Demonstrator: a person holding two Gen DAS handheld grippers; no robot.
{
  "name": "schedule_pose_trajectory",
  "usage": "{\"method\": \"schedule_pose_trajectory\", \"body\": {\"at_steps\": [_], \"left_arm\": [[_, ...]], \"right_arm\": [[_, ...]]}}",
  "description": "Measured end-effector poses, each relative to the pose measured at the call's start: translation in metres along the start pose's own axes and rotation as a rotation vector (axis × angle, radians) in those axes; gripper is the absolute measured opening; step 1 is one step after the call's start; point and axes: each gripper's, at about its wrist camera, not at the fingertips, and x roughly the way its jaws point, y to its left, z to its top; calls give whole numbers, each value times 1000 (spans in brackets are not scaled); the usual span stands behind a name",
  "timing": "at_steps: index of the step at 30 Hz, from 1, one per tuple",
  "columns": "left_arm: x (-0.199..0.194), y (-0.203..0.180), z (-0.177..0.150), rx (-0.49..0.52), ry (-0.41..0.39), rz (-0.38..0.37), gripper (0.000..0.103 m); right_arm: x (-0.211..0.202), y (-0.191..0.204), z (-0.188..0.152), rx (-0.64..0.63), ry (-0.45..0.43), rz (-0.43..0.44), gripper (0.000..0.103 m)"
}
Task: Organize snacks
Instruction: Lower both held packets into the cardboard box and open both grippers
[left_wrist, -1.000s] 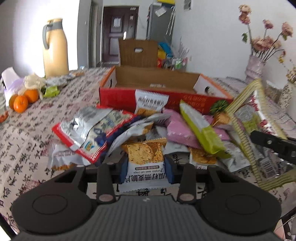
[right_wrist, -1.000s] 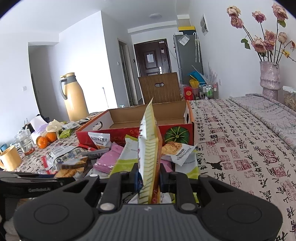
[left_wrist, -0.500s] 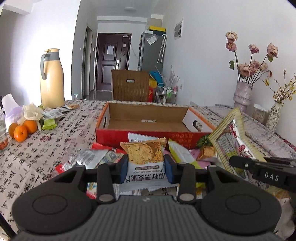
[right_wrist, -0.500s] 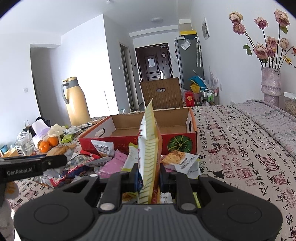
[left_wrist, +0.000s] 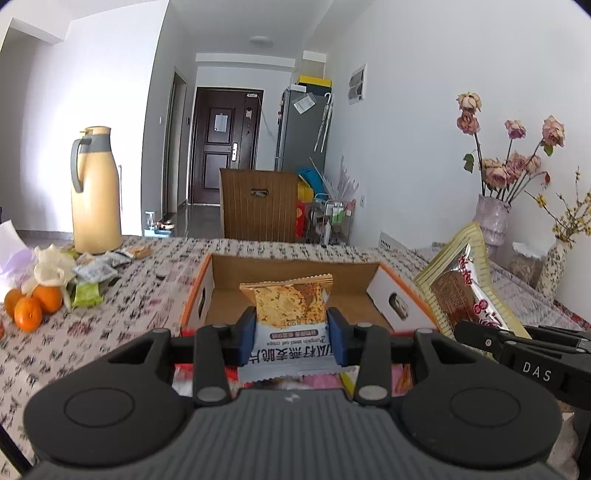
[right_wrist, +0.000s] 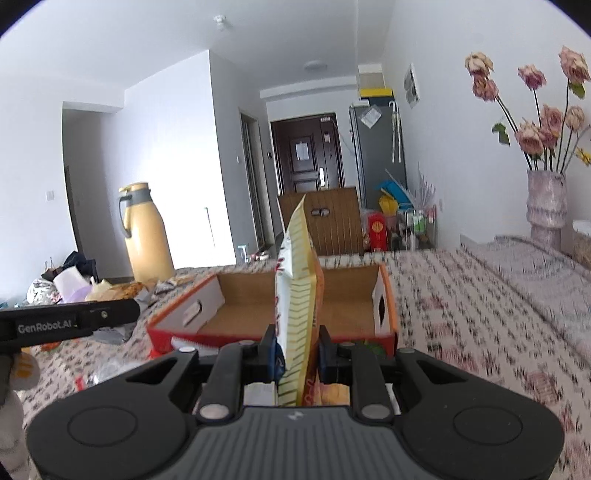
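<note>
The left gripper (left_wrist: 291, 334) pinches an orange-and-white oat crisp packet (left_wrist: 291, 314) just before the open red-sided cardboard box (left_wrist: 295, 271), whose visible floor looks bare; the right gripper (right_wrist: 297, 349) clamps a yellow striped pouch (right_wrist: 299, 295) edge-on there. Sorting seems barely begun. Only the left view shows the pouch's printed face

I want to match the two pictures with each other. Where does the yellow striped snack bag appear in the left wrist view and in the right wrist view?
Left wrist view: the yellow striped snack bag is at the right edge, face-on, held by the right gripper.
Right wrist view: the bag is in the centre, edge-on, upright between the jaws.
Shared landmark: the open cardboard box behind it.
</note>
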Motion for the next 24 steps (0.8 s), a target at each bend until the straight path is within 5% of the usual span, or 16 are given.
{"method": "schedule_pose_trajectory", "body": {"at_steps": [15, 24], "left_arm": [[93, 9, 50, -28, 2, 99, 41], [148, 19, 50, -37, 42, 158, 41]], "right_arm": [[105, -11, 61, -3, 2, -18, 19], [175, -22, 50, 30, 89, -24, 20]]}}
